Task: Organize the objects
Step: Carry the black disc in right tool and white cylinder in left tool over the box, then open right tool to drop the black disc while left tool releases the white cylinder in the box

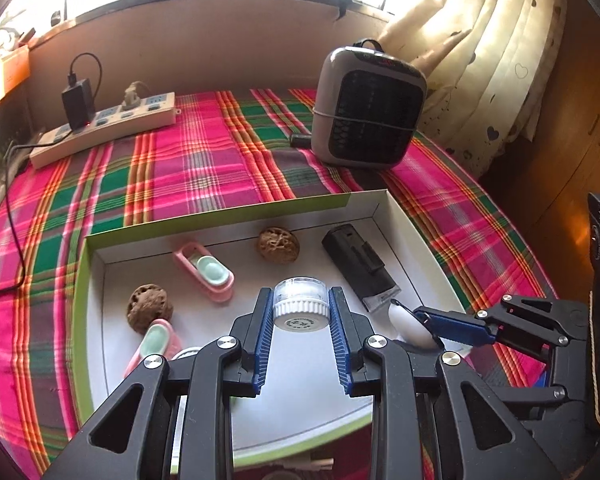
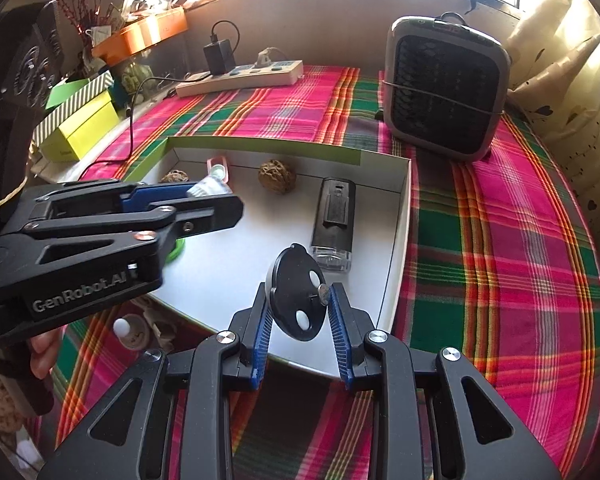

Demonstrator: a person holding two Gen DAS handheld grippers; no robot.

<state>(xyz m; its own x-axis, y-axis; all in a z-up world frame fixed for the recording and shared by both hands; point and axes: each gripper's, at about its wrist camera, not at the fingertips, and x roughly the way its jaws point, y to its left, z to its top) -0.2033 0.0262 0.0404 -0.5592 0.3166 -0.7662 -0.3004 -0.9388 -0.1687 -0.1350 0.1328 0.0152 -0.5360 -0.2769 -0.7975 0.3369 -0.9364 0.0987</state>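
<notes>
A shallow white tray with a green rim (image 1: 236, 210) lies on the plaid cloth; it also shows in the right wrist view (image 2: 404, 208). My left gripper (image 1: 300, 308) is shut on a small clear jar with a white ribbed cap (image 1: 300, 302), held over the tray. My right gripper (image 2: 298, 306) is shut on a black oval disc with white spots (image 2: 296, 296), over the tray's near right edge. In the tray lie two walnuts (image 1: 278, 245) (image 1: 148, 306), two pink and mint clips (image 1: 206, 270) (image 1: 154, 342) and a black rectangular device (image 1: 358, 266).
A grey fan heater (image 1: 370, 106) stands behind the tray at the right. A power strip with a charger (image 1: 104, 128) lies at the back left, its cable trailing left. Curtain and wooden cabinet (image 1: 548, 120) are at the right. Yellow-green boxes (image 2: 84, 128) sit at the far left.
</notes>
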